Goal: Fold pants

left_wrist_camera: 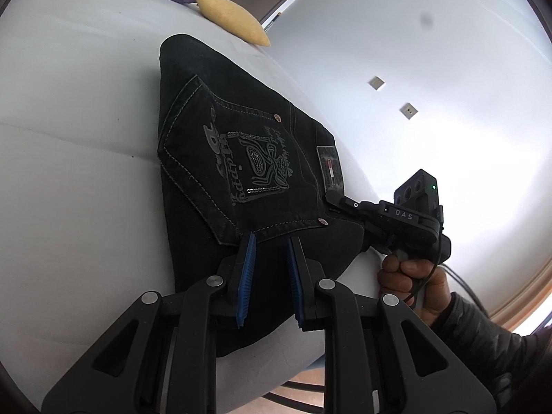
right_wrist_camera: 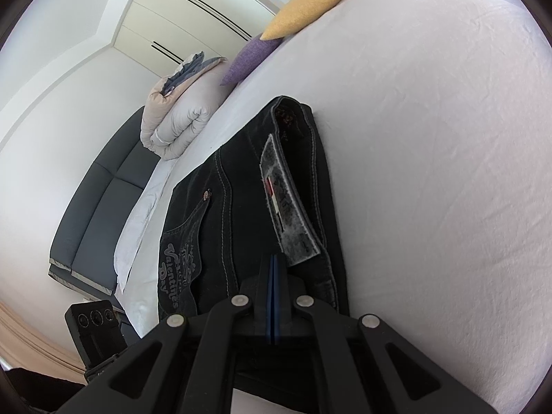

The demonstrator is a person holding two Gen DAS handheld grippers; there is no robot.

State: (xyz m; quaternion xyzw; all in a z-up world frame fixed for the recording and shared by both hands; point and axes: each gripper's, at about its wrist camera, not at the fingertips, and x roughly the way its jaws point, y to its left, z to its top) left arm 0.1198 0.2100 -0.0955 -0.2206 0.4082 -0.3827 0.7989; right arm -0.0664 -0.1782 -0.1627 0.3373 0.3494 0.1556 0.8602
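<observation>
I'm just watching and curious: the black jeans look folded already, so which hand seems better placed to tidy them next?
Probably the left. Its fingers stand slightly apart right over the jeans, near the pocket, with nothing between them. The right gripper is shut at the waistband edge.

A bedroom in a home. A bed (right_wrist_camera: 431,138) with a pale sheet fills both views, with a yellow cushion (right_wrist_camera: 305,8) and a purple cushion (right_wrist_camera: 250,58) touching at its far edge. A rolled duvet (right_wrist_camera: 176,120) lies beside a dark padded headboard (right_wrist_camera: 100,214). Built-in wardrobe doors (right_wrist_camera: 179,10) line the wall behind, and black pants (left_wrist_camera: 224,172) lie on the sheet.
</observation>
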